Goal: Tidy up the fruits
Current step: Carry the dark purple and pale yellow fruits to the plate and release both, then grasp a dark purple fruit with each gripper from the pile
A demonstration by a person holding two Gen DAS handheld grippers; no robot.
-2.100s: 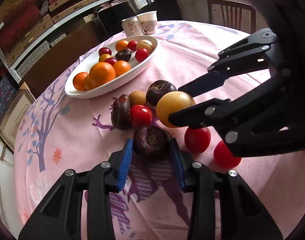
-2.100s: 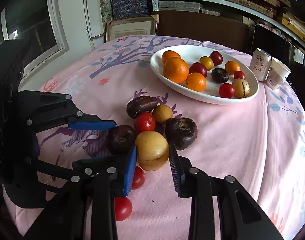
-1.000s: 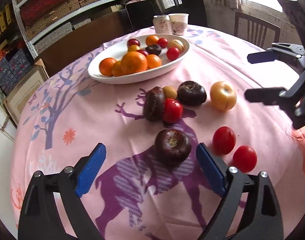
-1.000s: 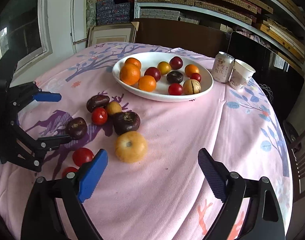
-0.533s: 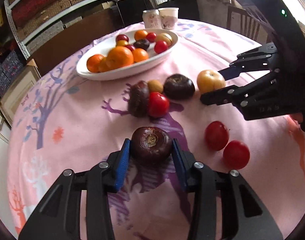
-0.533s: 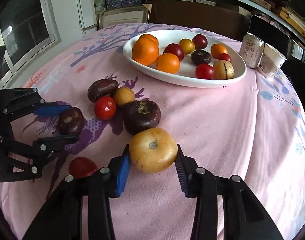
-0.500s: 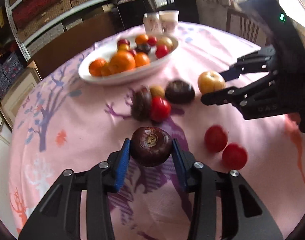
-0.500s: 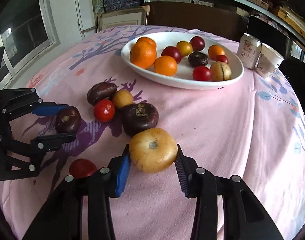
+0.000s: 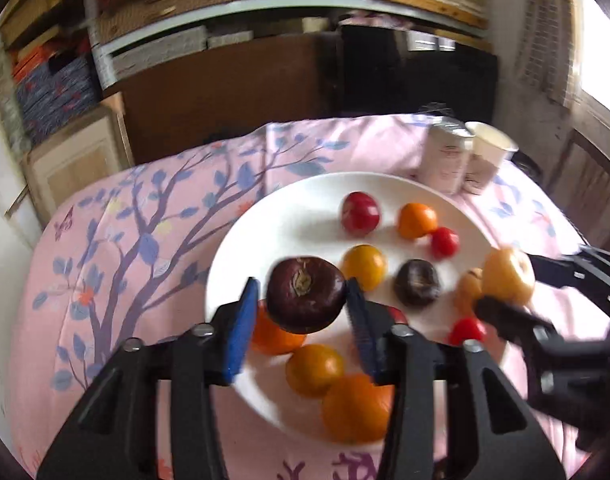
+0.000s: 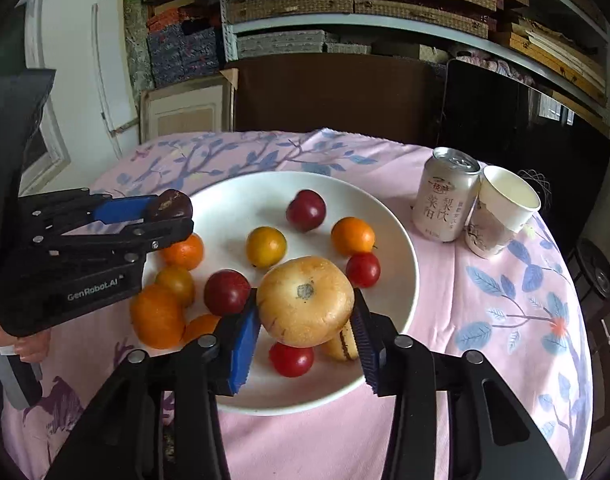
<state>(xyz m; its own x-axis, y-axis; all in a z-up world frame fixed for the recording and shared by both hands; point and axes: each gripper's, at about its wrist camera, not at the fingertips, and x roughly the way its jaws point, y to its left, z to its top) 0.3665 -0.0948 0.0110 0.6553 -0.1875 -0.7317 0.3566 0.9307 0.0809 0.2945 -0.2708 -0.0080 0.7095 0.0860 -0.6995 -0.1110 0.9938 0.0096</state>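
Note:
My left gripper (image 9: 303, 322) is shut on a dark purple fruit (image 9: 305, 294) and holds it above the near left part of the white oval plate (image 9: 265, 216). My right gripper (image 10: 305, 334) is shut on a large yellow fruit (image 10: 305, 302) and holds it above the plate's (image 10: 405, 284) near right part. The plate holds several oranges, red fruits and one dark fruit (image 9: 417, 283). In the right wrist view the left gripper (image 10: 173, 216) with its dark purple fruit (image 10: 169, 204) hangs over the plate's left rim.
A drink can (image 10: 445, 200) and a paper cup (image 10: 501, 216) stand just past the plate's right end. The round table has a pink patterned cloth (image 10: 505, 320). Shelves and a dark cabinet stand behind the table.
Both grippers have carried their fruits from the loose pile on the cloth up and forward to above the plate. The loose fruits have dropped out of view.

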